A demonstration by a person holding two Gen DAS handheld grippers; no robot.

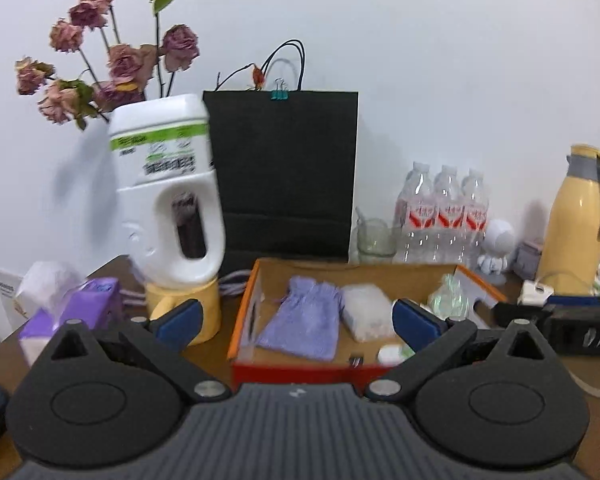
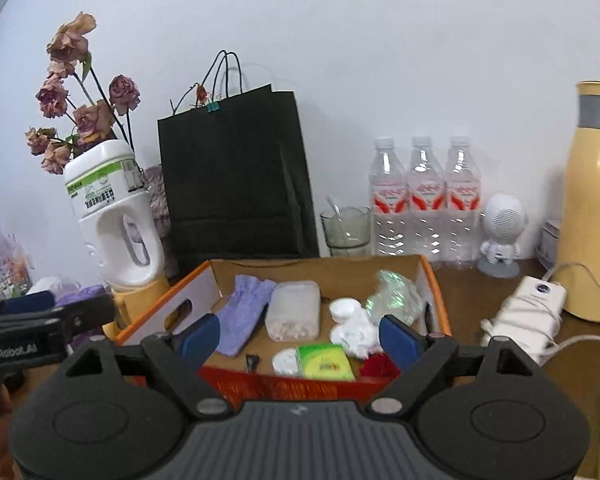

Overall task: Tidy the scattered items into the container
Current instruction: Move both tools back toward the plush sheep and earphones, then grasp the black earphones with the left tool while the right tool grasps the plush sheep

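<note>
While both wide-spread, empty grippers hover, the cardboard box (image 2: 432, 280) sits just ahead.

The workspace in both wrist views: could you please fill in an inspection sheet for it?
Surface: brown table.
Job's things: cardboard box holds purple pouch, clear tub, green packet, crumpled white item.
Clutter: black bag, water bottles, yellow flask, flower jug, glass, tissue pack.
Grippers: left gripper open, empty; right gripper open, empty.
Cables: white adapter with cord.
Surroundings: white wall.
</note>
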